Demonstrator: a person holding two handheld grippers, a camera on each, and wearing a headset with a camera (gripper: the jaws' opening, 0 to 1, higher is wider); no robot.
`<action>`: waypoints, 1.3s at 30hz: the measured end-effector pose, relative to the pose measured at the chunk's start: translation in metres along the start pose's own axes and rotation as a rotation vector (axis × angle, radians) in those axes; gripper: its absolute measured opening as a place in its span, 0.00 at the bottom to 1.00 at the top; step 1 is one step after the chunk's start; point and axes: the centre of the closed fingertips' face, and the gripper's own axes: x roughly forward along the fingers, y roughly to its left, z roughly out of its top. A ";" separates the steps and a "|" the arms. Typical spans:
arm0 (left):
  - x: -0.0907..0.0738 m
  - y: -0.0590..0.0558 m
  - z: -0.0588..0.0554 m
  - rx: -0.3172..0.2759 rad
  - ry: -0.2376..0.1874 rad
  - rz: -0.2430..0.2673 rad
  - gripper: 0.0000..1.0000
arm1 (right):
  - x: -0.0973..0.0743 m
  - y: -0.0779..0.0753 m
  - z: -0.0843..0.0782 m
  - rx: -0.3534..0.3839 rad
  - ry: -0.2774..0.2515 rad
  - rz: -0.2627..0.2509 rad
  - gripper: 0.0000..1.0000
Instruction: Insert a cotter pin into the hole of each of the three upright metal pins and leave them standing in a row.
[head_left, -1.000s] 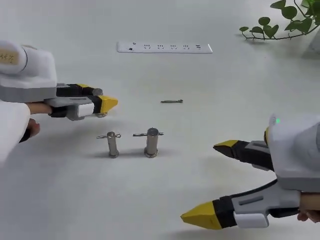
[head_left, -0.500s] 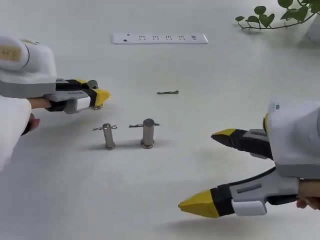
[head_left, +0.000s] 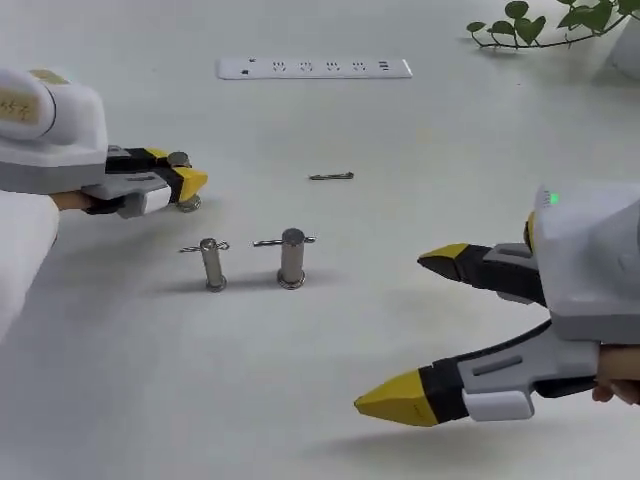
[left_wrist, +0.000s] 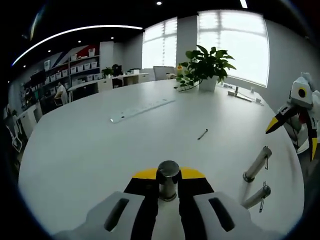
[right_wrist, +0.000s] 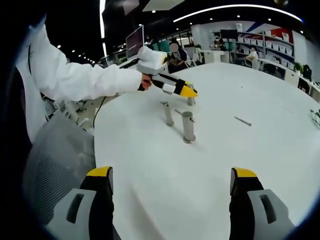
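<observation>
Head view, left tool (head_left: 193, 184) clamping upright metal pin (head_left: 179, 159), right tool (head_left: 398, 333) spread wide

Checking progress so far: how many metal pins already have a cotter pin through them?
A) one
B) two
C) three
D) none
B: the thin pin and the thick pin each carry one; the third pin is clamped in the left gripper, and a spare cotter pin lies loose.
</observation>
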 end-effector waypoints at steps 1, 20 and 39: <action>0.000 0.000 0.000 0.002 0.001 -0.002 0.11 | 0.000 0.000 0.000 0.000 -0.001 0.000 0.96; -0.037 -0.025 0.048 0.057 -0.067 -0.062 0.10 | -0.008 -0.006 0.003 -0.005 -0.015 -0.017 0.95; -0.086 -0.106 0.067 0.128 -0.110 -0.192 0.10 | -0.017 -0.004 0.014 -0.023 -0.045 -0.018 0.96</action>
